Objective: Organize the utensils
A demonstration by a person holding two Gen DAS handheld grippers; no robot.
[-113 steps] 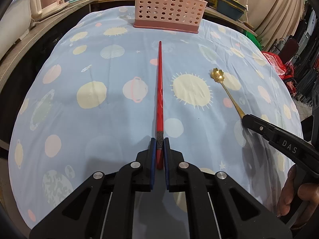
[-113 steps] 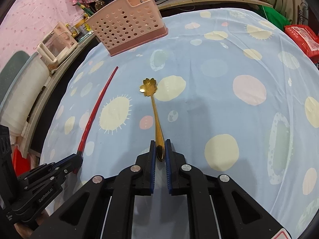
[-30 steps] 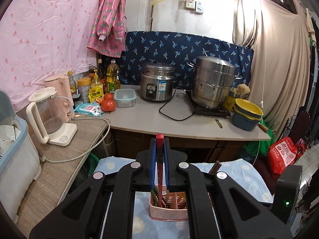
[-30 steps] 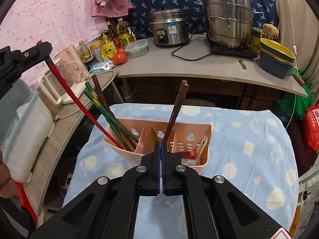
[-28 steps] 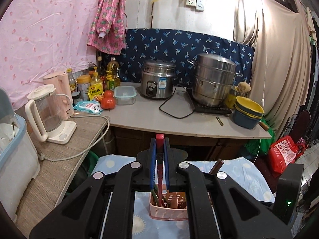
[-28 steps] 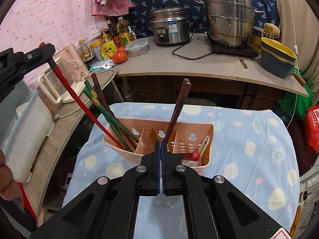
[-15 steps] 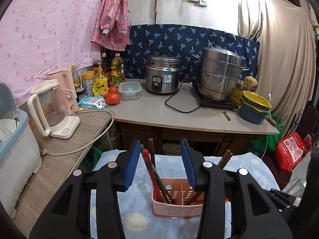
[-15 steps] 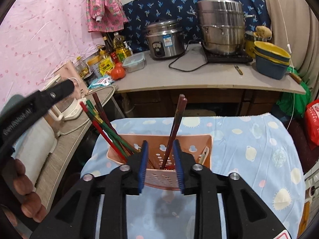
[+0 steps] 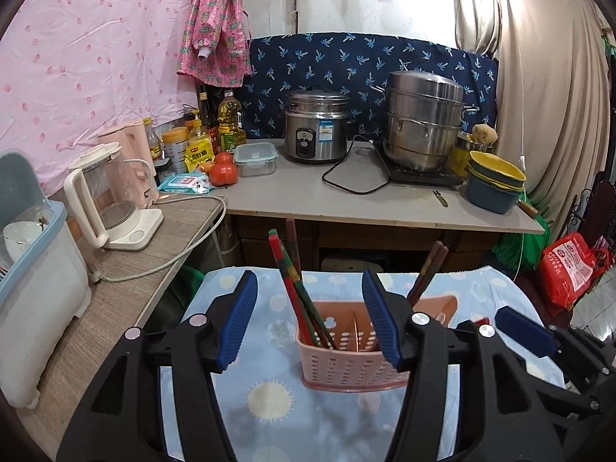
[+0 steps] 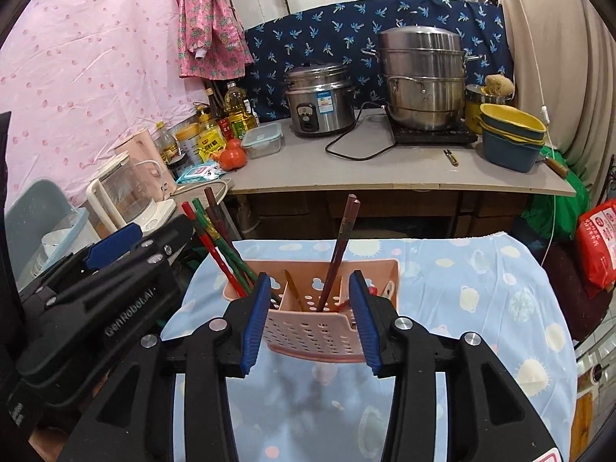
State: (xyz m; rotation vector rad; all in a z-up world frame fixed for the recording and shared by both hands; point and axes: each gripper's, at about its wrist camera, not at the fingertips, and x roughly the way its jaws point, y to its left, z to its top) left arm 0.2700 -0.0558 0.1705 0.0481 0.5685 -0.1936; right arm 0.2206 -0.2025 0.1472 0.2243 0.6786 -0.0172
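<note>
Place: home kitchen, cramped and makeshift.
Cookware: rice cooker (image 9: 315, 127) and stacked steel steamer (image 9: 423, 123) on grey counter (image 9: 346, 204).
Supplies: oil bottles (image 9: 229, 121), kettle (image 9: 111, 196), stacked bowls (image 9: 494, 181).
Walls: pink cloth (image 9: 96, 50), hanging garment (image 9: 215, 19).

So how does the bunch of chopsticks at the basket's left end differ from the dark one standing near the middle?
The left bunch of chopsticks is several sticks, red, green and dark, all leaning left out of the pink basket. The dark brown chopstick stands apart in another compartment and tilts right. Both sit tips down in the basket, and neither is held: the left gripper and right gripper are open.
</note>
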